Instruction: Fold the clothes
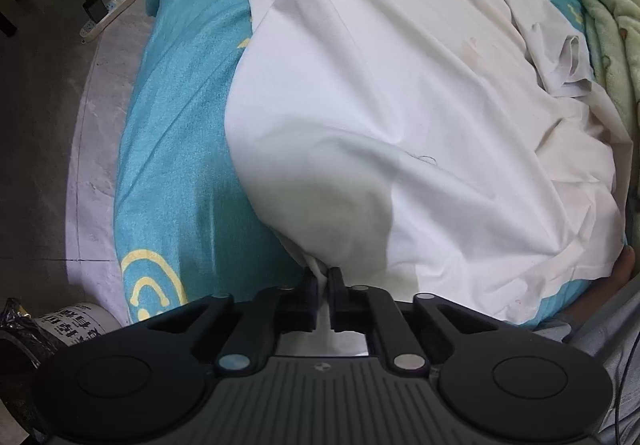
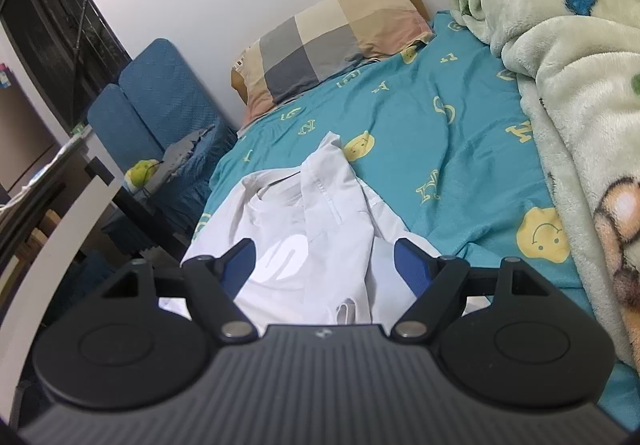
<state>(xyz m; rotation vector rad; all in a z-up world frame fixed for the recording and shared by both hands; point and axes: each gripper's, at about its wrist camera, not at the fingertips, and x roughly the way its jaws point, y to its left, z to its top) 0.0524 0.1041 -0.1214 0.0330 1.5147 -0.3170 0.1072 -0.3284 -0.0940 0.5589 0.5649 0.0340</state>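
"Is the soft white cotton shirt folded?"
"Not yet. It lies crumpled on the blue bed. Left tongs pinch its edge; right tongs stand apart, empty."

White shirt is smooth matt cloth; green blanket fluffy fleece.

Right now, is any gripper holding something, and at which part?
The left gripper pinches the white shirt at its near edge. The right gripper is open and holds nothing.
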